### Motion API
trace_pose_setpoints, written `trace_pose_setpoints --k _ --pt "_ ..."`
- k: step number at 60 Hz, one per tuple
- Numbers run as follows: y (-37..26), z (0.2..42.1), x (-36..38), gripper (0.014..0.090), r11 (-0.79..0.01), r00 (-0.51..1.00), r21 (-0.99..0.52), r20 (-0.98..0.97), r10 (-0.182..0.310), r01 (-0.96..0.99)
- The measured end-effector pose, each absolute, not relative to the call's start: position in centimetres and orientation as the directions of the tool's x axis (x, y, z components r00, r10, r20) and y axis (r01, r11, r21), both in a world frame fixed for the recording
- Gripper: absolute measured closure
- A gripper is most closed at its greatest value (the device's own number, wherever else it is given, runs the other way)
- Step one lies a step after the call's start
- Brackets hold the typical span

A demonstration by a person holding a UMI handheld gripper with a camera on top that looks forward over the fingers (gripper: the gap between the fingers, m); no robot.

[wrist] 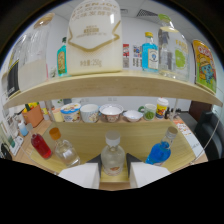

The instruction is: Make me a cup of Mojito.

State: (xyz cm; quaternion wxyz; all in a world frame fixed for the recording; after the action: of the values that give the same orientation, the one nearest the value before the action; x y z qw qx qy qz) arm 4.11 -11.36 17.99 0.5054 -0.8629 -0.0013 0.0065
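The gripper point(113, 176) sat low at the counter's near edge, level and aimed straight at the shelves, its two white fingers point(80, 176) spread with a clear bottle point(112, 155) standing between them, a gap showing at either side, so nothing was gripped yet. Judging by that, the Mojito was barely begun: no cup had been filled that I could see, and fetching this first ingredient was the step in hand. Just beyond, a blue bottle point(161, 148) leaned to one side, a clear one point(64, 149) and a red one point(40, 145) to the other. Farther back stood a row of bowls point(110, 113) on the counter point(90, 131), and above them a shelf point(115, 81) carried a big white bag point(95, 37) and more bottles point(149, 52).
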Motion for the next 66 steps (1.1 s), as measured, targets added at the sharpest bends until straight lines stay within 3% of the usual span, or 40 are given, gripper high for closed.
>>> trace_pose_setpoints --k 3,19,39,52,66 --pt "-11.4 17.6 3.9 0.0684 -0.489 1.0 -0.872 -0.017 0.021 -0.004" --pt "-11.7 18.1 3.9 0.0701 -0.493 0.999 -0.87 -0.006 0.032 0.01" --pt "-18.1 23.5 6.9 0.0708 -0.408 1.0 -0.913 0.009 0.019 0.016" --pt "-22.1 18.5 11.9 0.0709 -0.489 0.998 -0.872 0.028 -0.061 -0.006" --pt "-23.0 13.7 12.8 0.0711 -0.539 0.996 -0.841 0.075 -0.048 0.038"
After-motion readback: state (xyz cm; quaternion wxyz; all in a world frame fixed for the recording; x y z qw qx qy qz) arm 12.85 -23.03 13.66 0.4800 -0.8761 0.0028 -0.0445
